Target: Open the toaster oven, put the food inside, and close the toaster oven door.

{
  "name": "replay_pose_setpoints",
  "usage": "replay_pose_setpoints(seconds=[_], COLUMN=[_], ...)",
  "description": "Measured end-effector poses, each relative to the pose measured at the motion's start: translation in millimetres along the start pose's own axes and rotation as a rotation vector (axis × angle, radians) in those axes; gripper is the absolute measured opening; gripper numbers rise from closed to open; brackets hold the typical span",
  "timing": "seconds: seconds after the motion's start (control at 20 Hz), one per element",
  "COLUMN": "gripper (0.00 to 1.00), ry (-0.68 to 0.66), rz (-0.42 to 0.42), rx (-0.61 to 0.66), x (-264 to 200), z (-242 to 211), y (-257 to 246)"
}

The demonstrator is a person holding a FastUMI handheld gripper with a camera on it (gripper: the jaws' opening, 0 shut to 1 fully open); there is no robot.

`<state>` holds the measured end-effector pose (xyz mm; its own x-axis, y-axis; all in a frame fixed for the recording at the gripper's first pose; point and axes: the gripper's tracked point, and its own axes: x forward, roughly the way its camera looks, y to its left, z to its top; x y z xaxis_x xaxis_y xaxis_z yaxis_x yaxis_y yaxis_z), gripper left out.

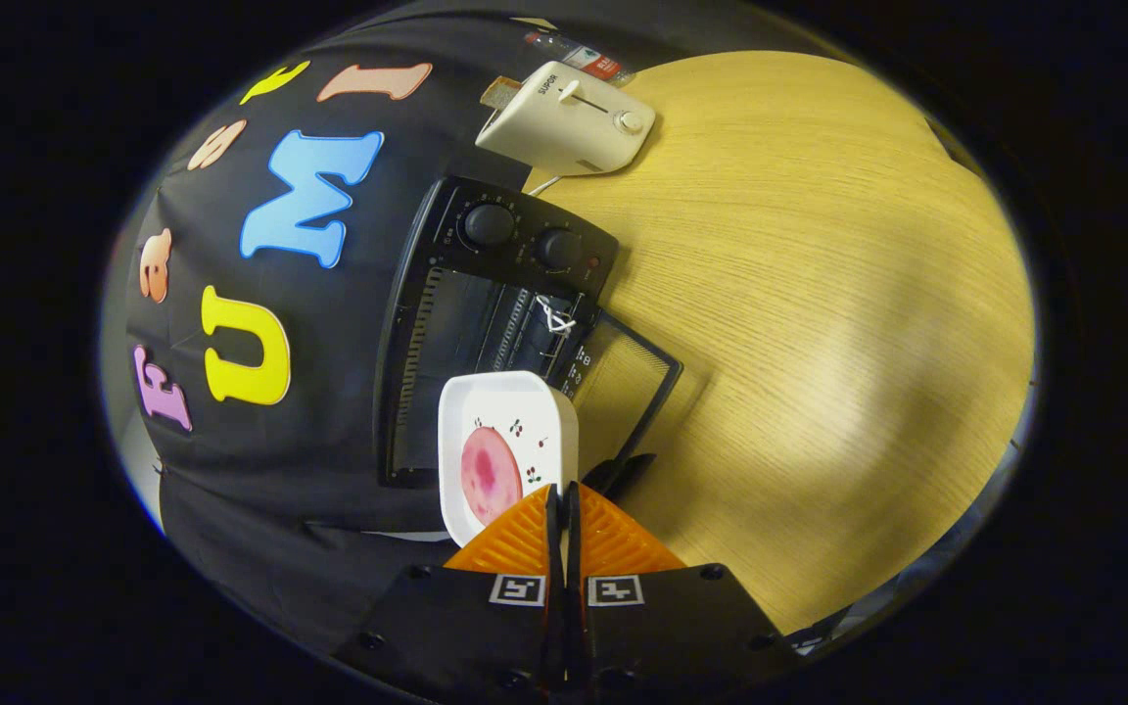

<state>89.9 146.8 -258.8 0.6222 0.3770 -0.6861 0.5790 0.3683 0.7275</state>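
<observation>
Tongs (564, 499) sit nearest the lens, fingers pinched together on the near rim of a white dish (508, 446), gap almost nil, so they're clamped on the rim. Dish is tilted hard in this view, its face turned toward the camera, with a pink round slice of food (490, 474) lying in it.

Just beyond the dish: black toaster oven (486, 323), door (623, 382) already dropped open onto the wooden table (819, 343), rack visible inside. Two knobs on its control panel. A white string is tied at the door edge. Beyond it stands a white pop-up toaster (569, 122), well apart from the work.

My read: opening is done, insertion is the step in hand.

Risks:
- Grip is on a thin rim only; the dish could pivot or slip out of the fingers.
- Tilt as it looks here could let the slice slide off before the dish reaches the rack.
- Dish's far edge could catch the oven frame or the open door on the way in and jolt the grip loose.
</observation>
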Motion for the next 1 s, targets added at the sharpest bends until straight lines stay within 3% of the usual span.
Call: replay_pose_setpoints(seconds=[0.45,1.0], gripper=[0.02,0.02], ry=[-0.087,-0.205], rz=[-0.021,-0.023], rx=[0.100,0.226], x=[74.8,122.3], z=[15.8,44.8], y=[34.2,48.3])
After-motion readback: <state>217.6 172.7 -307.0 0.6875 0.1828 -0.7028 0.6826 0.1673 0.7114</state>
